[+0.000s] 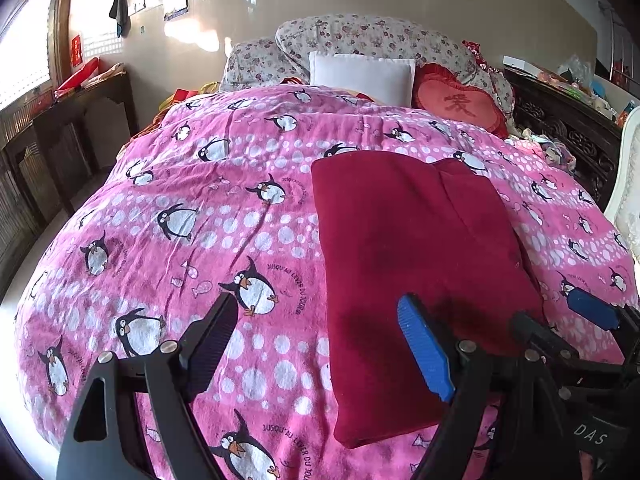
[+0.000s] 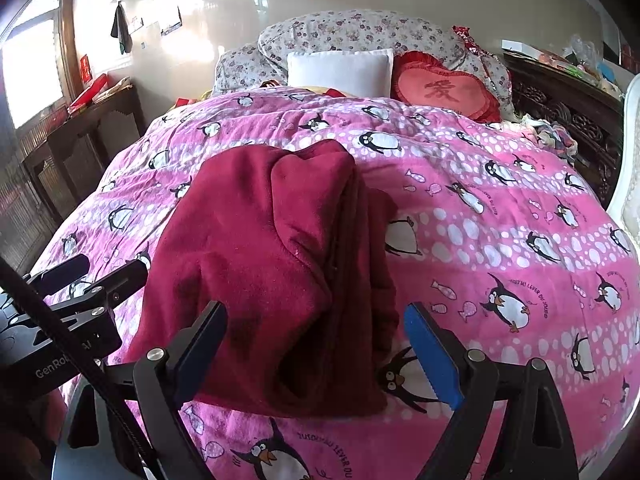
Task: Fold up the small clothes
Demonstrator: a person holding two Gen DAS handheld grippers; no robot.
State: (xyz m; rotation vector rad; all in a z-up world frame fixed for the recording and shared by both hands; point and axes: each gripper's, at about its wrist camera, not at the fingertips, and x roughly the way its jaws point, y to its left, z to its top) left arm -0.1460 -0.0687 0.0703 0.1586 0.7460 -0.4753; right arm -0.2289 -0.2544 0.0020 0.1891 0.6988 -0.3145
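A dark red fleece garment lies folded into a long strip on a pink penguin-print blanket. In the right wrist view the garment looks bunched, with stacked folded edges along its right side. My left gripper is open and empty, hovering over the garment's near left edge. My right gripper is open and empty, straddling the garment's near end. The right gripper also shows at the lower right of the left wrist view, and the left gripper at the left of the right wrist view.
The blanket covers a bed with a white pillow, a red heart cushion and floral bedding at the head. A dark wooden bench stands left of the bed. Carved dark furniture with clutter stands on the right.
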